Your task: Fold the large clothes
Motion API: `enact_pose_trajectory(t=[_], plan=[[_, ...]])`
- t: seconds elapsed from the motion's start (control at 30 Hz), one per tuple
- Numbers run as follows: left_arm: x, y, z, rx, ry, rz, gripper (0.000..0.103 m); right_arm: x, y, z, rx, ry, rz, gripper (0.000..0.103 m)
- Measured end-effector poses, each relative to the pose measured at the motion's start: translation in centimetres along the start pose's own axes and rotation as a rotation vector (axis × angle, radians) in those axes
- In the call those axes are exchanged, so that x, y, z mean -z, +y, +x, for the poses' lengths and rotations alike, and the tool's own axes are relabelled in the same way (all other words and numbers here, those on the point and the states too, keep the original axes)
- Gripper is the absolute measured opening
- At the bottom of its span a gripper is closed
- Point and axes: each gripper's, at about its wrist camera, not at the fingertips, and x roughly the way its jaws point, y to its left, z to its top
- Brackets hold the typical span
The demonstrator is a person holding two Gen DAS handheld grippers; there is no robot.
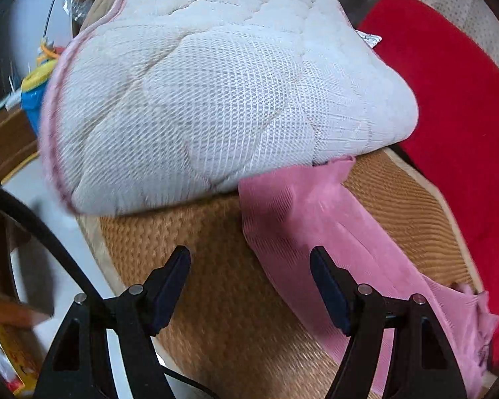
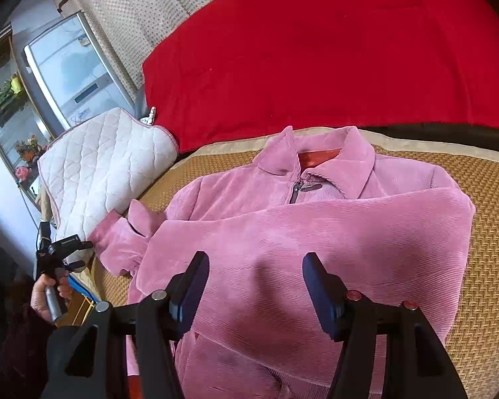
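Observation:
A pink corduroy jacket (image 2: pixel 316 219) lies front up on a woven mat (image 2: pixel 489 232), collar at the far side, one sleeve folded across the chest. My right gripper (image 2: pixel 255 282) is open and empty, just above the jacket's lower front. In the left wrist view a pink sleeve (image 1: pixel 319 232) stretches over the mat (image 1: pixel 189 259) toward a white quilted cushion (image 1: pixel 216 99). My left gripper (image 1: pixel 249 276) is open and empty, hovering over the mat beside the sleeve. It also shows in the right wrist view (image 2: pixel 80 254), held by a hand at the mat's left edge.
A red blanket (image 2: pixel 316 50) lies behind the mat and shows in the left wrist view (image 1: pixel 455 99). The white quilted cushion (image 2: pixel 103 173) sits at the mat's left corner. A glass-fronted cabinet (image 2: pixel 73 76) stands at the far left. A black cable (image 1: pixel 46 232) runs beside my left gripper.

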Motion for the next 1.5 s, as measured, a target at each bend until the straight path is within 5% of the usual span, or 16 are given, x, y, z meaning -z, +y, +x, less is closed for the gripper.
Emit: enact_pose_trajectory(t=[0.07,0.23,0.3,0.33,0.53,0.77,0.97,1.13,1.17,1.23,1.3,1.4,1.5], plan=[[-0.3,-0.1,1.0,-0.011,0.012,0.000,0.073,0.0,-0.3,0.0,-0.001,0.001,0.009,0.063],[-0.8,-0.3,2.7,0.012,0.005,-0.011,0.043,0.1,-0.5,0.4,0.013,0.003,0.008,0.063],[-0.9,-1.0,2.7,0.036,0.004,0.017,0.012,0.2,-0.6,0.5,0.012,0.004,0.005,0.063],[-1.0,-1.4,2.5,0.031,-0.003,0.023,0.009,0.2,-0.7,0.5,0.012,0.002,0.003,0.062],[-0.8,-5.1,-2.4,0.081,-0.124,0.162,0.004,-0.1,-1.6,-1.1,0.024,-0.073,0.011,0.060],[1.5,-15.2,-12.3,0.236,-0.206,0.451,0.004,-0.8,-3.6,-3.6,0.048,-0.144,0.081,0.060],[7.9,-26.6,-20.6,0.446,-0.187,0.728,0.004,-1.4,-5.3,-6.0,0.045,-0.207,0.149,0.060],[15.6,-36.4,-26.4,0.742,-0.062,0.928,0.004,-1.7,-7.6,-7.6,0.034,-0.250,0.248,0.060],[17.3,-37.8,-27.6,0.807,-0.021,0.970,0.011,-1.8,-8.1,-7.8,0.037,-0.257,0.266,0.060],[19.0,-39.2,-29.2,0.870,0.004,1.022,0.065,-1.9,-9.4,-8.4,0.047,-0.277,0.319,0.060],[19.2,-39.0,-30.2,0.888,-0.082,1.007,0.088,-2.0,-10.6,-8.9,0.039,-0.287,0.379,0.066],[18.0,-37.6,-29.1,0.829,-0.133,0.982,0.088,-2.0,-12.7,-9.7,0.016,-0.301,0.472,0.069],[16.6,-36.0,-24.5,0.630,-0.144,0.961,0.088,-2.0,-12.8,-9.9,0.011,-0.301,0.473,0.069]])
